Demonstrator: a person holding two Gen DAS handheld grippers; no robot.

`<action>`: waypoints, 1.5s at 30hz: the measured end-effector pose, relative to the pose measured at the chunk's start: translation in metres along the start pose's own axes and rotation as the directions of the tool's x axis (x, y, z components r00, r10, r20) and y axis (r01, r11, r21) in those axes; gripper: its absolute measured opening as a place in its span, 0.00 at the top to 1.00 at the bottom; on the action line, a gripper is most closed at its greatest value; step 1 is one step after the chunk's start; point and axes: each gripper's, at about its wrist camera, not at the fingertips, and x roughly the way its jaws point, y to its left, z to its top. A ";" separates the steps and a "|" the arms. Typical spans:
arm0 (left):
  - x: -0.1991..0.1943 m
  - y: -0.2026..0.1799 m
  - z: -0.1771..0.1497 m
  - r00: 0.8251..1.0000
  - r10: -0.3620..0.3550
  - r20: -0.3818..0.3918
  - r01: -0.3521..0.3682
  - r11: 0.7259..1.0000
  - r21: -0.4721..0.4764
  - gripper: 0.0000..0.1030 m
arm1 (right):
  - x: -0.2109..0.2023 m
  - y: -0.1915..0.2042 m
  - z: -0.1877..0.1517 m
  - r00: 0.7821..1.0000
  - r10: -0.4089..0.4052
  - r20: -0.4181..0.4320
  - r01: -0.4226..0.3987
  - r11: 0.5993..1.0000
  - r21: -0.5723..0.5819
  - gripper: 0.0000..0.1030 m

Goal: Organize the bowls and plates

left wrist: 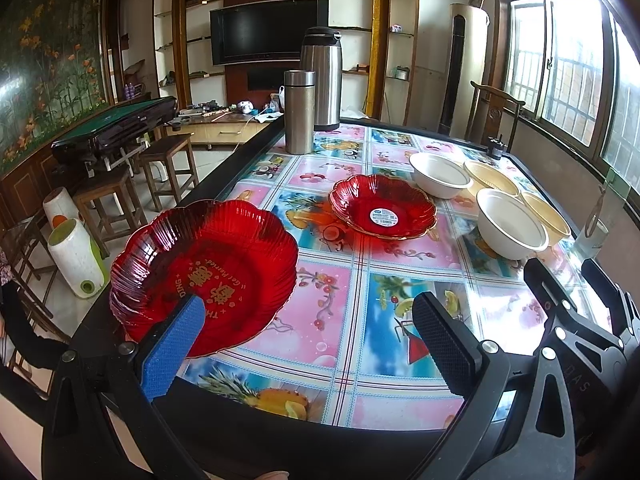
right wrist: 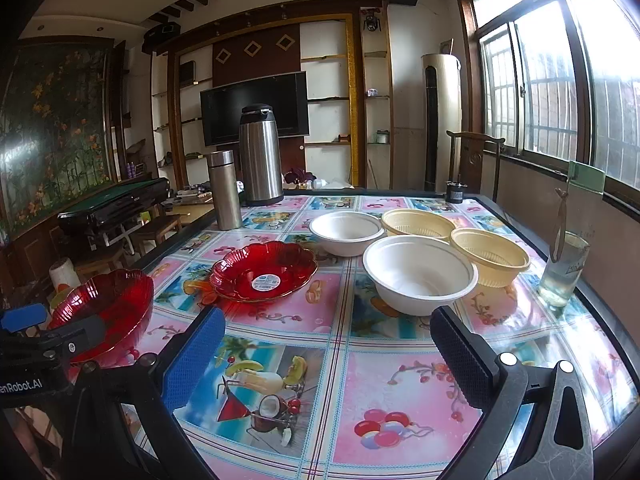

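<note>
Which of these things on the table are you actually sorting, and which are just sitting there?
Part of the job:
near red plate, by the left gripper
far red plate with sticker
two white bowls
two cream bowls

Just lying about:
tall steel flask
slim steel bottle
glass of water

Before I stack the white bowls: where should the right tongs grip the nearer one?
Probably the near rim of the nearer white bowl, coming from the table's front edge. It stands upright and open, its thin flared lip facing the right tongs, whose jaws stand wide apart.
</note>
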 end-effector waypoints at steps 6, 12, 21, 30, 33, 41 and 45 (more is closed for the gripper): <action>0.001 0.001 -0.001 1.000 -0.009 -0.001 0.009 1.000 -0.001 0.00 | 0.001 -0.002 -0.001 1.000 -0.003 -0.002 0.003 1.000 0.008 0.00; 0.001 0.002 -0.003 1.000 -0.017 0.007 0.017 1.000 0.008 0.00 | 0.001 -0.002 -0.001 1.000 -0.005 -0.001 0.005 1.000 0.008 0.00; 0.002 0.011 0.000 1.000 -0.014 0.013 0.014 1.000 -0.018 0.00 | 0.000 -0.008 0.005 1.000 -0.015 0.004 0.015 1.000 0.024 0.00; 0.002 0.018 0.016 0.999 0.025 0.033 -0.025 1.000 0.000 0.00 | 0.023 -0.010 0.037 0.997 0.049 -0.051 -0.045 0.996 0.075 0.00; 0.003 0.022 0.023 0.998 0.047 0.041 -0.047 0.999 0.002 0.00 | 0.038 -0.006 0.043 0.993 0.075 -0.086 -0.068 0.994 0.086 0.00; 0.019 0.030 0.040 0.994 0.105 0.032 -0.106 0.994 0.037 0.00 | 0.073 0.009 0.052 0.986 0.111 -0.126 -0.100 0.991 0.091 0.00; 0.030 0.032 0.052 0.993 0.118 0.017 -0.119 0.991 0.065 0.00 | 0.094 0.010 0.056 0.985 0.110 -0.136 -0.095 0.989 0.110 0.00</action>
